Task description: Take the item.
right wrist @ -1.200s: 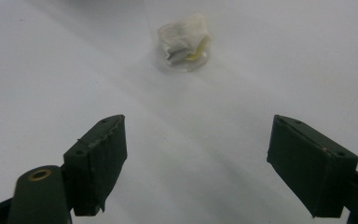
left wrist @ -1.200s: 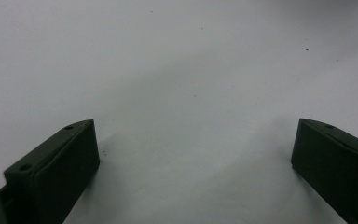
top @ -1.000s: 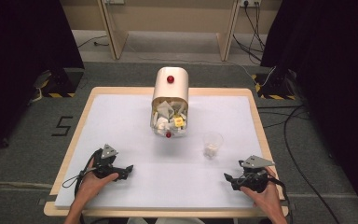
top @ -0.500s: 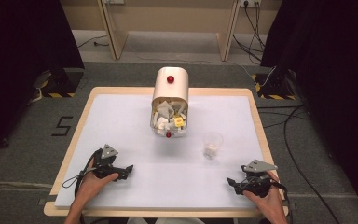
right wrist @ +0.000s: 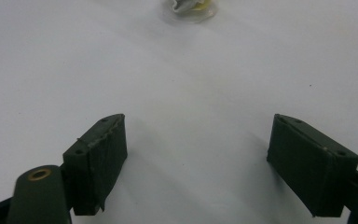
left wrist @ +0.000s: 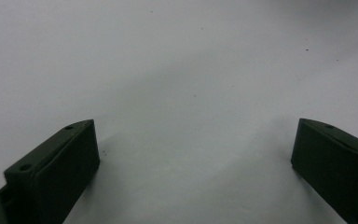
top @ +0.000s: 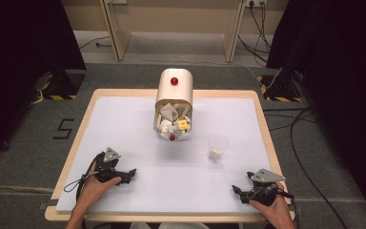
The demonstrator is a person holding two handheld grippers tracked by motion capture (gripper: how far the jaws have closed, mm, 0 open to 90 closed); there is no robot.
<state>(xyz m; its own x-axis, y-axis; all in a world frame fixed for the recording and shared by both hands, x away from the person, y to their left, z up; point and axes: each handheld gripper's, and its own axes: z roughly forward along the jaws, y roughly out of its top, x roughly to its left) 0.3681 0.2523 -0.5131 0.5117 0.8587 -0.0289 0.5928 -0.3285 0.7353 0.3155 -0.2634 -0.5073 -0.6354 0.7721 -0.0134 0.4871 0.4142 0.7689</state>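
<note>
A cream dispenser (top: 174, 93) with a red knob stands at the back middle of the white table (top: 124, 124); its clear bin (top: 172, 125) holds several small packets. A clear plastic cup (top: 217, 148) with something white inside stands right of centre, and its base shows in the right gripper view as the cup (right wrist: 189, 7). My left gripper (top: 132, 173) rests near the front left edge, open, with nothing between its jaws. My right gripper (top: 235, 191) rests near the front right edge, open and empty. Both gripper views look along the bare tabletop, left gripper (left wrist: 193, 161) and right gripper (right wrist: 196, 158).
A wooden rim (top: 71, 152) frames the white table. Behind it stand wooden frame legs (top: 116, 28) and cables (top: 286, 124) lie on the grey floor. Dark curtains hang at both sides.
My right gripper has slid a little toward the front right corner of the table. The left gripper, cup and dispenser have not moved.
</note>
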